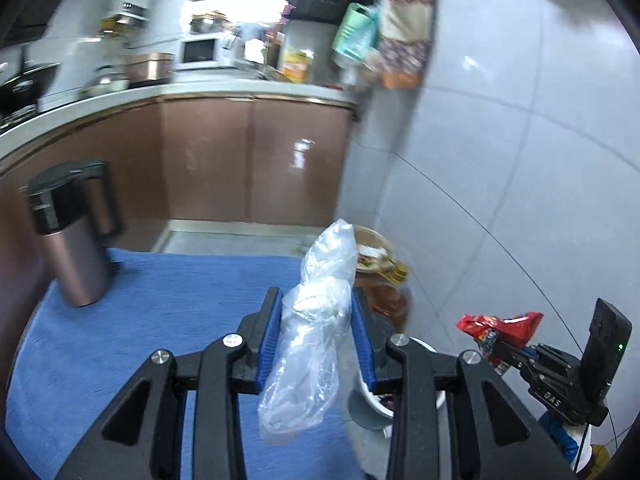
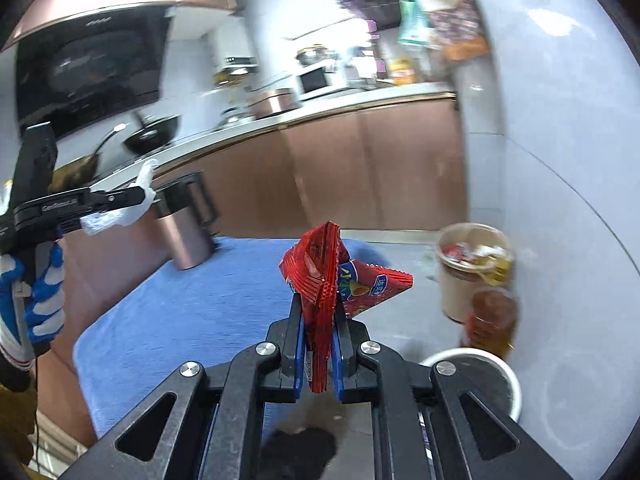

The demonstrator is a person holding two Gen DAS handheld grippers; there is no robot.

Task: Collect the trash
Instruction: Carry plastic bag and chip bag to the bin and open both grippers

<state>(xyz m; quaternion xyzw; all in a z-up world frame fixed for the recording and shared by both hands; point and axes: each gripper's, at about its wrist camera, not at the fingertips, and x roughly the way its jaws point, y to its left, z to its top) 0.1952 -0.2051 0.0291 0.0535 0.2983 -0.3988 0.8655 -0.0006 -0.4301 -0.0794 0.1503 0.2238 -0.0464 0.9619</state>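
Above blue mat (image 1: pixel 160 320), near wall corner: left gripper (image 1: pixel 316 336) clamped on clear plastic bag (image 1: pixel 316 320); right gripper (image 2: pixel 318 344) clamped on red wrapper (image 2: pixel 320 280). Both pickups done, drop pending. White bin (image 2: pixel 508 380) below right; likely target. Paper cup (image 2: pixel 468 276) w/ scraps left on floor by wall.

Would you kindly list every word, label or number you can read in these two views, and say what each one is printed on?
"DAS": on the black body of the right claw, seen from the left wrist.
Red snack wrapper in the right claw: coloured lettering, too creased to read.
Label on the left claw body: too blurred to read.
Clear plastic bag in the left claw: no print.
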